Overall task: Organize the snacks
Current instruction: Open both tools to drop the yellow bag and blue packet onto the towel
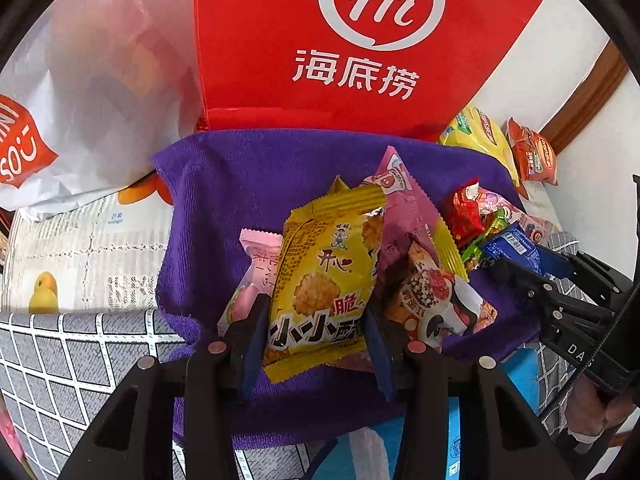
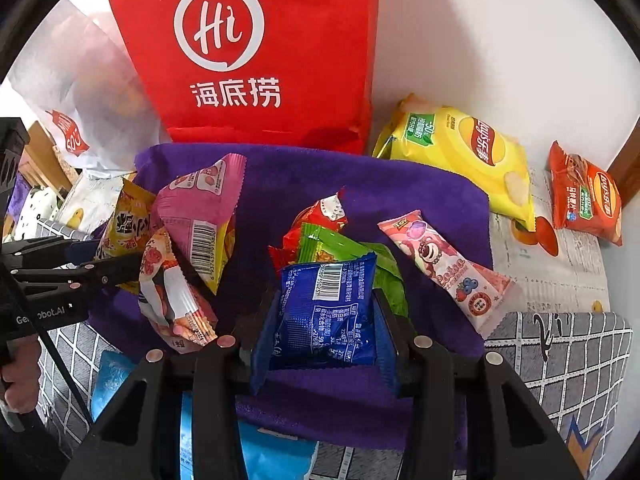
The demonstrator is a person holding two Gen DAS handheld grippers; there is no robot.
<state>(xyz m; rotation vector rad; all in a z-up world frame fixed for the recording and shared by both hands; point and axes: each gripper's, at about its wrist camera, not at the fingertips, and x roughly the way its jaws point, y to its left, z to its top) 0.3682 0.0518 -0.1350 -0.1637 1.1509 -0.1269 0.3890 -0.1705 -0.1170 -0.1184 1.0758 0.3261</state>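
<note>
Our left gripper (image 1: 316, 320) pinches yellow cracker pack (image 1: 324, 284); our right gripper (image 2: 324, 320) pinches blue snack pack (image 2: 328, 312), both over purple towel (image 2: 420, 196) middle.

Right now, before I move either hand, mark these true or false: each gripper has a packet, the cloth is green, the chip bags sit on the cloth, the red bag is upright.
1. The left gripper is shut on the yellow cracker packet. True.
2. The right gripper is empty. False: its fingers clamp the blue packet.
3. The cloth is green. False: it is purple.
4. The yellow chip bag lies on the cloth. False: it lies beside it, off the cloth's far right corner.
5. The red bag stands upright behind the cloth. True.
</note>
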